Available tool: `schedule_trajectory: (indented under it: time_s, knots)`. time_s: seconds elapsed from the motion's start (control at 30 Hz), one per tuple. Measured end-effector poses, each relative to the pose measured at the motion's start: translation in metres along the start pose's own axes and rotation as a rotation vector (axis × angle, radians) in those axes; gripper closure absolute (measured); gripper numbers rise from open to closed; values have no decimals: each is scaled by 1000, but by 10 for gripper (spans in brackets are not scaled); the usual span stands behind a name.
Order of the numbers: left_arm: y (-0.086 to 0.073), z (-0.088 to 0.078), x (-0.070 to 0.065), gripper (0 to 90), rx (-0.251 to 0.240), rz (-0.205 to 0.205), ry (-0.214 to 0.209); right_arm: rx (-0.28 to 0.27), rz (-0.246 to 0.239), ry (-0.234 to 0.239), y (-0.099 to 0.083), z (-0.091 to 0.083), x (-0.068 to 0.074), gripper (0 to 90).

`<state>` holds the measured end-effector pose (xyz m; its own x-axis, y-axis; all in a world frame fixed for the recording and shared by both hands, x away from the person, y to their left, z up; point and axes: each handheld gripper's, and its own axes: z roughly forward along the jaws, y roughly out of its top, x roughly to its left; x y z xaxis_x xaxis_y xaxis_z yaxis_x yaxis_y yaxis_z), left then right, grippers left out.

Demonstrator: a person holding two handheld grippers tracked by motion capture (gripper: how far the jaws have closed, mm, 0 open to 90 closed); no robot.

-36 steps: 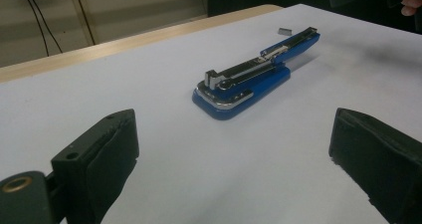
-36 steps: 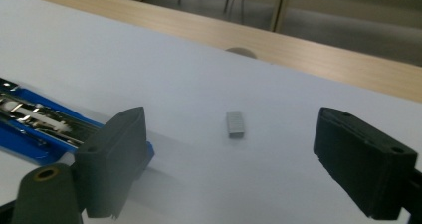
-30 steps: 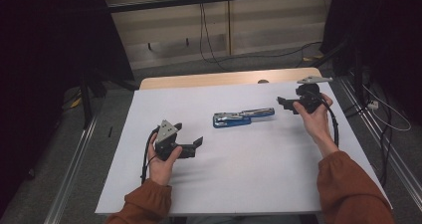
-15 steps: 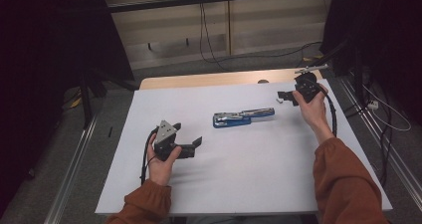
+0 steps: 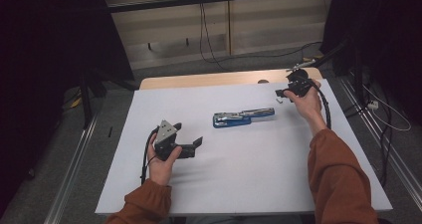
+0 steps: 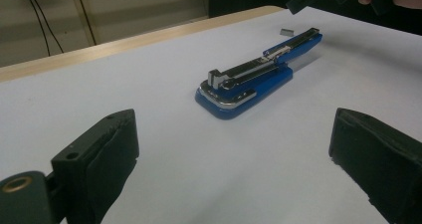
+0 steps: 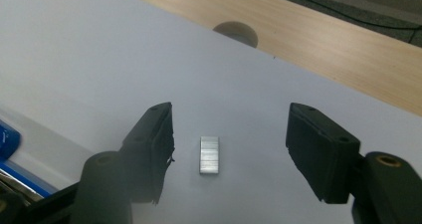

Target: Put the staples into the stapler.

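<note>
A person in rust-coloured sleeves sat at a table covered with a white sheet (image 5: pixel 239 184), a hand-held gripper in each hand. Over the last second the right gripper (image 5: pixel 281 95) had travelled from the right edge of the sheet inward and toward the far side, and it now hung over a small silver block of staples (image 7: pixel 209 155) lying flat on the sheet. Its jaws had just been narrowing; in the right gripper view they stood on either side of the staple block with a clear gap on both sides, so nothing was gripped yet. The staple block lay just beyond the far tip of an opened blue stapler (image 5: pixel 243 118), which sat near the middle of the sheet with its metal magazine exposed. The left gripper (image 5: pixel 195 145) had not shifted; it rested low at the near left, jaws spread wide and empty, pointed at the stapler. The block looked thin and low, though the overhead view showed it too small to judge well. The move probably meant the pick-up of the staples was about to begin, with the loading of the stapler yet to come.
</note>
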<state>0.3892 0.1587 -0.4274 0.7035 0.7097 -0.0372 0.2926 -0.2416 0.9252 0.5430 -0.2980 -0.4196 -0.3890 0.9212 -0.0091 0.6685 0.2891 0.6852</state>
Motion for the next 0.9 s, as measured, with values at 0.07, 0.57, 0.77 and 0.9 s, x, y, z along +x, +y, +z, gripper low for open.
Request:
schedule_trajectory:
  time_s: [0.07, 0.57, 0.77, 0.9]
  knots:
    - [0, 0, 0, 55, 3, 5, 0, 22, -6, 10, -2, 4, -1, 441]
    - [-1, 1, 1, 56, 8, 5, -2, 144, -64, 49, 1, 19, 4, 646]
    - [-1, 1, 2, 54, 13, 5, 6, 168, -70, 55, 0, 23, 5, 678]
    - [-1, 2, 2, 53, 14, -4, 8, 189, -76, 51, -3, 27, 4, 680]
